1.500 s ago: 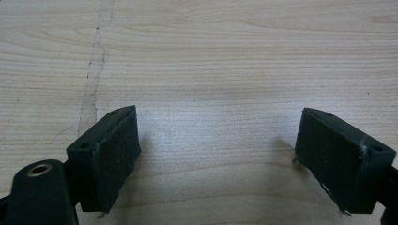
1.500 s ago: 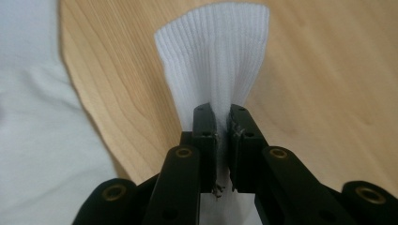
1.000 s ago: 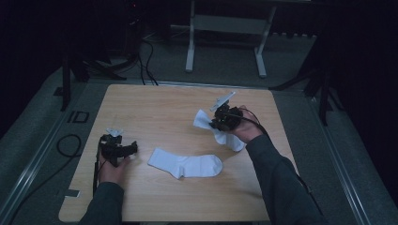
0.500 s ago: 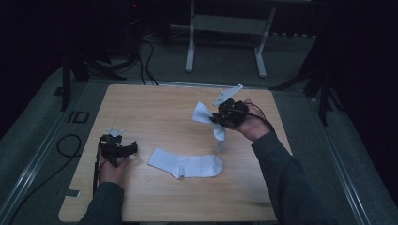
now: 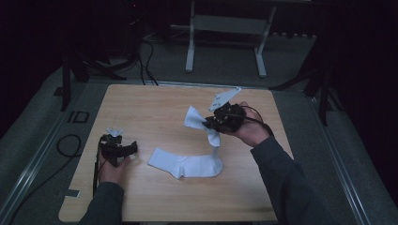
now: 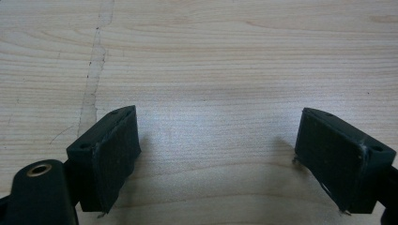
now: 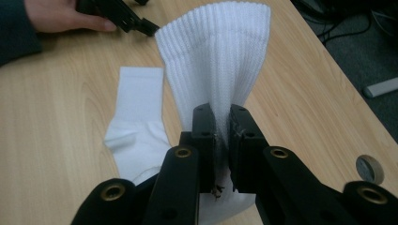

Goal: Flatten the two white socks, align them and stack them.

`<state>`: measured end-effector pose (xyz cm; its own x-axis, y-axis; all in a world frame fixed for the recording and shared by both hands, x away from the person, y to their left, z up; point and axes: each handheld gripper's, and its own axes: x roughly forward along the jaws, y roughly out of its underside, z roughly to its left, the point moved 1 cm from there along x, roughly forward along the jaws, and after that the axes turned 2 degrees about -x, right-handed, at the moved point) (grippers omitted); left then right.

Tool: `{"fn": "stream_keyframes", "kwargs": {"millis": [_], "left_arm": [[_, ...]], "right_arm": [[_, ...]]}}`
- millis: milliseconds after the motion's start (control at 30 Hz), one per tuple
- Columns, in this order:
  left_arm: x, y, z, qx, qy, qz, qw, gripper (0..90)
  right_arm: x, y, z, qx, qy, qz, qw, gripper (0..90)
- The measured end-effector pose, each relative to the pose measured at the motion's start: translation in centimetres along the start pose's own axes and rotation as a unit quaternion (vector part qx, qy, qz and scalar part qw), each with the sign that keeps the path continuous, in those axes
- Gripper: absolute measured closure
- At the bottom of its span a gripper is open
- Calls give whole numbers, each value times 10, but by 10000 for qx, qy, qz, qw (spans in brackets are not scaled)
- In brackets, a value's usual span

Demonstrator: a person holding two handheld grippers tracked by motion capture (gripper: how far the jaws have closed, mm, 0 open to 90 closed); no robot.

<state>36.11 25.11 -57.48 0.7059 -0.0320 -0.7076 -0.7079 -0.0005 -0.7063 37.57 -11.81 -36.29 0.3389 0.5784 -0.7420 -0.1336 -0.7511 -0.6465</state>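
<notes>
The sock [image 7: 213, 61] in my right tongs [image 7: 221, 123] is light, limp knit, pinched at mid-length, hanging above the worktop [image 5: 155, 108]; I'd grip its ribbed cuff. Below lies the second sock [image 5: 187, 165]. My left tongs [image 6: 218, 159] gape, empty.

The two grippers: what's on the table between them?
In the high view, a flat white sock lies between the left gripper and the right gripper, which is clamped on a second hanging sock.
</notes>
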Motion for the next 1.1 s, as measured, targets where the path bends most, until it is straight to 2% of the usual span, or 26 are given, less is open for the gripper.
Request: {"fn": "stream_keyframes", "kwargs": {"millis": [200,267,333,500,633,767,800,833,933,967,1100], "left_arm": [[0,0,0,4,3,8,10000,142],[0,0,0,4,3,7,10000,142],[0,0,0,5,3,8,10000,142],[0,0,0,5,-1,-3,10000,142],[0,0,0,4,-1,-3,10000,142],[0,0,0,4,-1,-3,10000,142],[0,0,0,4,-1,-3,10000,142],[0,0,0,5,0,-4,10000,142],[0,0,0,4,-1,-4,10000,142],[0,0,0,4,-1,-3,10000,142],[0,0,0,5,-2,0,10000,142]], "right_arm": [[-5,-1,14,-34,-235,-195,9995,817],[-4,-1,17,-43,-270,-217,9994,817],[3,2,25,-108,-322,-171,9993,815],[28,7,38,-144,-523,55,9985,814],[50,14,45,-147,-582,236,9979,812],[66,13,53,-155,-634,233,9976,810],[66,13,53,-155,-634,233,9976,810],[75,13,57,-102,-618,205,9978,809],[84,14,60,-32,-589,194,9981,807],[96,17,66,43,-541,207,9983,805],[116,18,74,63,-465,295,9985,805]]}}
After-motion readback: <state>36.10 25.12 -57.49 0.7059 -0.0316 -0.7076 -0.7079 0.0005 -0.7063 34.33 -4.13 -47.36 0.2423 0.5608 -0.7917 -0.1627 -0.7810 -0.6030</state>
